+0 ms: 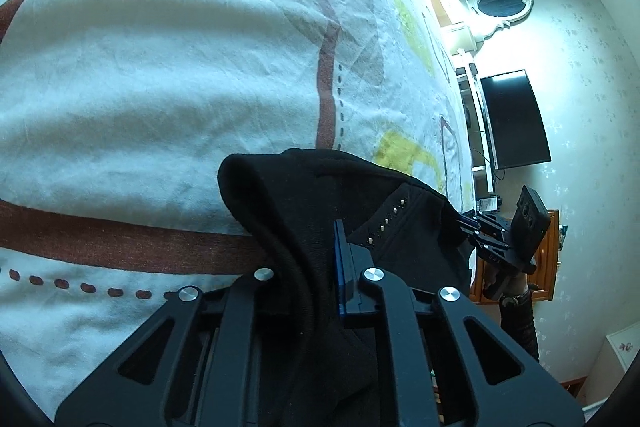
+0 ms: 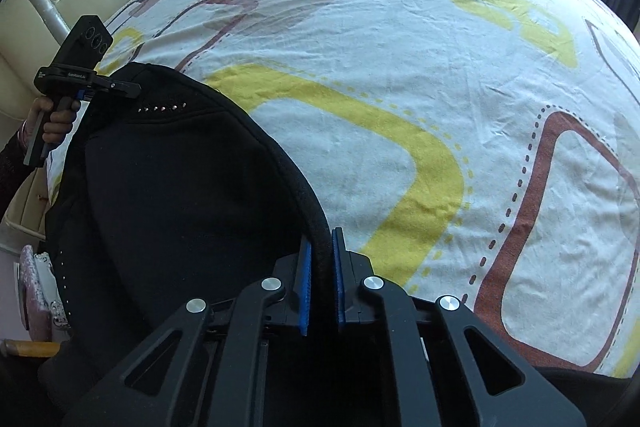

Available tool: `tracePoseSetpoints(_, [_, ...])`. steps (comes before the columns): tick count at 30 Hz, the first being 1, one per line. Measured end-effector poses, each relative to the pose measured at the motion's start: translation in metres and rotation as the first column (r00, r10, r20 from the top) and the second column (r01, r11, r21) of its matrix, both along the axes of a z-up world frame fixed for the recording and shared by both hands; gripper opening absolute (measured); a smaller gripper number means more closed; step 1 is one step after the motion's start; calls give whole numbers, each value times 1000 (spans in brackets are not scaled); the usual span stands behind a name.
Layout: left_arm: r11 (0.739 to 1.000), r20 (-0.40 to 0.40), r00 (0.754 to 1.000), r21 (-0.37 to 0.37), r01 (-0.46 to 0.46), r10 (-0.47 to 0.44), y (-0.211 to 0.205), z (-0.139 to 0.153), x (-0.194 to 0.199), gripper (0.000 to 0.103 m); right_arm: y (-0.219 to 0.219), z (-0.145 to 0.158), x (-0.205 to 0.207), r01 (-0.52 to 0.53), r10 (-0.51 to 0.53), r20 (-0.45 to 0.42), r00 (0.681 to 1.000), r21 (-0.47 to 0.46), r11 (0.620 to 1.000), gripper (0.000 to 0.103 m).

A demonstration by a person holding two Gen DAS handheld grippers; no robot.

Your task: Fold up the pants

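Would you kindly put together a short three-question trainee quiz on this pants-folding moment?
1. True or false: the black pants lie flat on the bedsheet, untouched.
2. What does the right hand-held gripper clamp: (a) a corded edge of the pants, (b) the bedsheet, (c) nothing?
3. Fill in: a row of small metal ____ runs along the pants near the left hand-held gripper.

Key:
1. False; both hand-held grippers are shut on the pants, which hang bunched between them.
2. (a)
3. Studs
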State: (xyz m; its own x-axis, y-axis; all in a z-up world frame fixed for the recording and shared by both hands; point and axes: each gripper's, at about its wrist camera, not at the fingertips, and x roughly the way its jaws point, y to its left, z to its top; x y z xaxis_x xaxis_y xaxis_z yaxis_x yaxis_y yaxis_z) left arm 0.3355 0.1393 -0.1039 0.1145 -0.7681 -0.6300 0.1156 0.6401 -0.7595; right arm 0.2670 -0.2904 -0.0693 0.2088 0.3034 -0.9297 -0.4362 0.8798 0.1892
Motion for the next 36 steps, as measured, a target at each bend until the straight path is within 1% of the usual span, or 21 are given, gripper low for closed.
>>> tracePoseSetpoints(3, [998,87,996,-48,31,-26,-1,18,-10,10,1,19,-19,20,-19,87,996,-12,1000,9])
tracePoseSetpoints(6, [993,174,983,-89,75,-59,-4,38,-25,10,-1,38,-43,47,-47,162,986,2,999,9])
tracePoseSetpoints(9, [981,243,968,-162,107,-65,-1,55,-45,10,-6,56,-73,82,-89,219,972,42,996,9])
tracePoseSetpoints(11, [971,285,956,-201,127,-67,4,67,-62,10,-4,63,-97,87,-93,261,961,35,996,9])
tracePoseSetpoints(13, [963,323,943,-219,156,-79,9,77,-82,10,-1,67,-123,94,-100,288,953,35,995,9])
tracePoseSetpoints(15, [960,356,930,-218,178,-92,14,83,-107,10,2,66,-150,90,-95,312,945,31,995,9])
tracePoseSetpoints(17, [962,362,927,-208,178,-93,23,82,-135,13,7,59,-177,78,-75,334,940,3,997,9])
tracePoseSetpoints(20, [979,351,932,-140,151,-94,36,68,-176,26,13,41,-215,65,-55,314,948,-21,998,10])
tracePoseSetpoints(21, [983,337,937,-118,140,-93,41,60,-185,30,16,32,-226,60,-50,300,953,-26,998,10])
tracePoseSetpoints(22, [988,313,946,-91,124,-90,43,51,-196,32,19,22,-235,56,-47,279,959,-25,998,11])
tracePoseSetpoints(24, [997,260,964,-37,69,-57,51,32,-214,40,25,3,-248,46,-39,222,974,-28,999,15])
tracePoseSetpoints(25, [999,234,972,-27,38,-30,56,24,-222,44,28,-3,-255,44,-34,216,976,-41,998,17])
tracePoseSetpoints(26, [1000,211,977,-18,-1,5,62,18,-229,47,30,-4,-261,53,-40,235,971,-49,997,18])
tracePoseSetpoints(27, [999,184,982,-18,-44,46,69,13,-236,61,30,-3,-265,61,-49,241,969,-45,997,25])
tracePoseSetpoints(28, [994,154,982,-42,-102,107,79,8,-244,73,30,0,-268,75,-67,231,971,-26,997,43])
tracePoseSetpoints(29, [983,120,977,-61,-171,178,89,5,-252,77,26,4,-270,98,-101,214,972,23,995,65])
tracePoseSetpoints(30, [969,81,968,-86,-230,237,100,2,-259,81,22,9,-275,127,-139,208,968,72,989,72])
tracePoseSetpoints(31, [952,45,957,-120,-280,287,109,0,-265,81,19,13,-281,151,-172,208,963,115,982,73])
tracePoseSetpoints(33, [903,-23,917,-169,-396,398,122,-2,-282,82,10,15,-287,198,-230,161,960,192,961,73])
tracePoseSetpoints(35, [862,-57,890,-228,-452,452,124,3,-295,82,-5,15,-292,268,-308,102,946,287,920,73])
tracePoseSetpoints(36, [851,-60,879,-231,-473,472,120,7,-300,82,-12,13,-293,308,-348,65,935,336,890,73])
